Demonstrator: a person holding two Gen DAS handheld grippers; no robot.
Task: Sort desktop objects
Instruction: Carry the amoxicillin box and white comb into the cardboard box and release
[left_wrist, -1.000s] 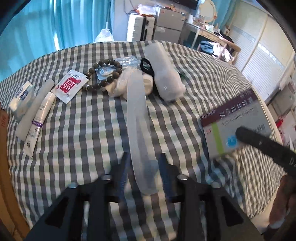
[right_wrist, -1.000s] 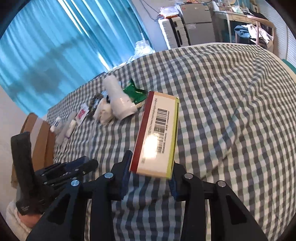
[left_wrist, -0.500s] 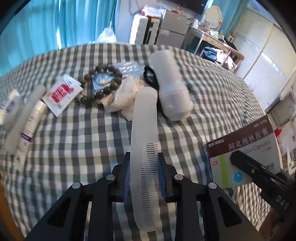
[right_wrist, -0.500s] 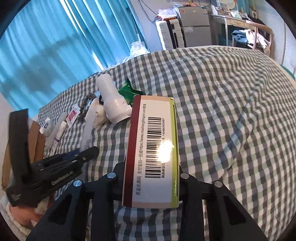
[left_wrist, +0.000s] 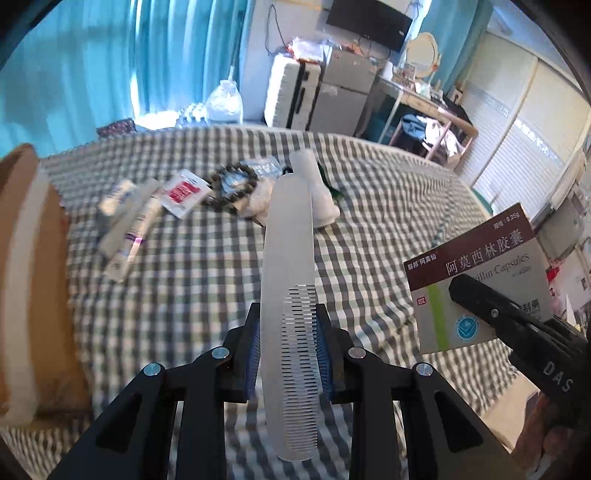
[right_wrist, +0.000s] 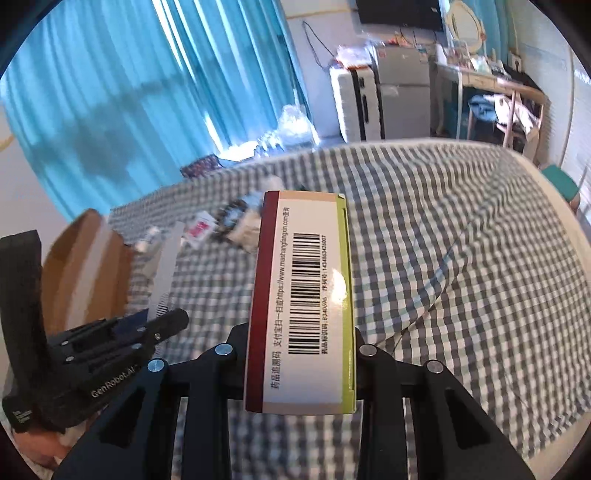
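While left gripper clamps comb, right gripper pinches medicine box — seemingly aloft.

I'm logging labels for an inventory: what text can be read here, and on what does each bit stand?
"阿莫西林胶囊", partly covered "...llin Capsules": front of the medicine box held in the right tool.
"联邦 阿莫仙": its dark red band.
"药品追溯码 支付宝扫一扫或 https://www.mashangfangxin.com查询", with barcode: the box's side, right wrist view.
"GenRobot.AI": left tool.
"DAS": right tool's body.
Red sachet and tubes: too blurred.
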